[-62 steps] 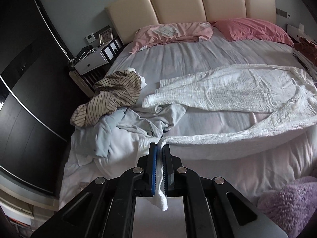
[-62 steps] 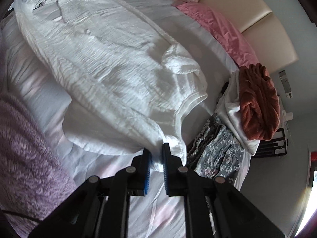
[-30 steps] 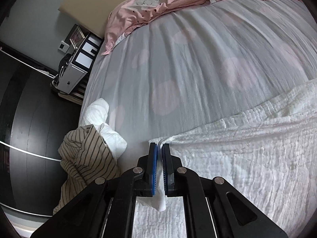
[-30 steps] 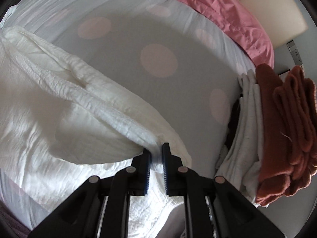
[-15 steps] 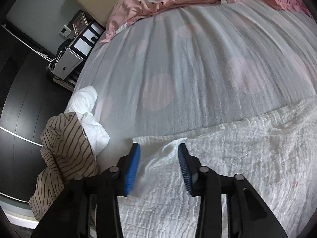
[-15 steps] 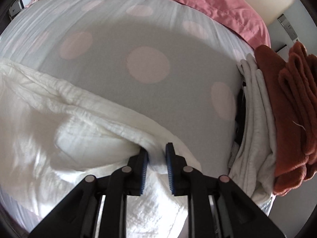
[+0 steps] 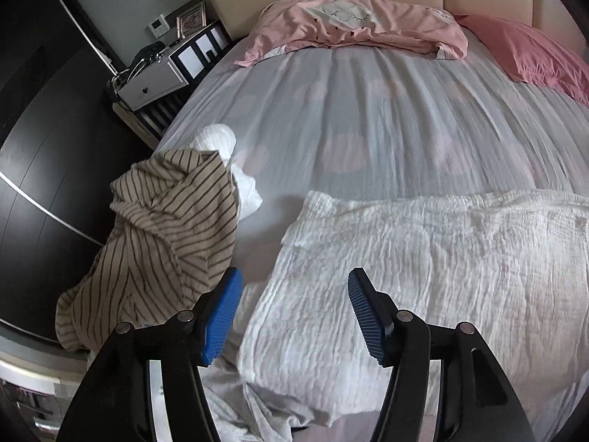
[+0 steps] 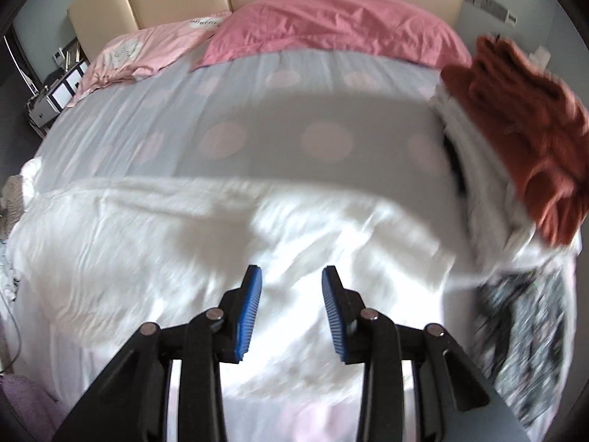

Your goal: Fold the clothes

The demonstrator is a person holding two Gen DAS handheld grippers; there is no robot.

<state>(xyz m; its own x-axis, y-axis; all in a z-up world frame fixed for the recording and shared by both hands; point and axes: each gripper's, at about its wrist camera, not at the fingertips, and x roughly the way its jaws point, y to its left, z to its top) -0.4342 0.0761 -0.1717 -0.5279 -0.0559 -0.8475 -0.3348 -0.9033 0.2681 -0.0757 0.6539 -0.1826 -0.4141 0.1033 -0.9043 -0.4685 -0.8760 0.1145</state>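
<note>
A white crinkled garment (image 7: 423,265) lies spread flat across the near half of the bed (image 7: 368,110), its far edge folded straight. My left gripper (image 7: 294,313) hovers above the garment's left end, jaws opening wide, nothing between the blue pads. In the right wrist view the same white garment (image 8: 184,243) fills the foreground, blurred. My right gripper (image 8: 291,309) hangs over it with jaws opening and nothing pinched between them.
A striped beige garment (image 7: 158,243) and a white bundle (image 7: 221,143) lie at the bed's left edge. Folded clothes with a rust-red knit (image 8: 522,125) and a dark floral piece (image 8: 526,342) are stacked at the right edge. Pink pillows (image 7: 353,25) sit by the headboard. A nightstand (image 7: 154,81) stands at left.
Both grippers let go of the white garment's edge, opened, and lifted back from it. The garment now lies flat on the bed.
</note>
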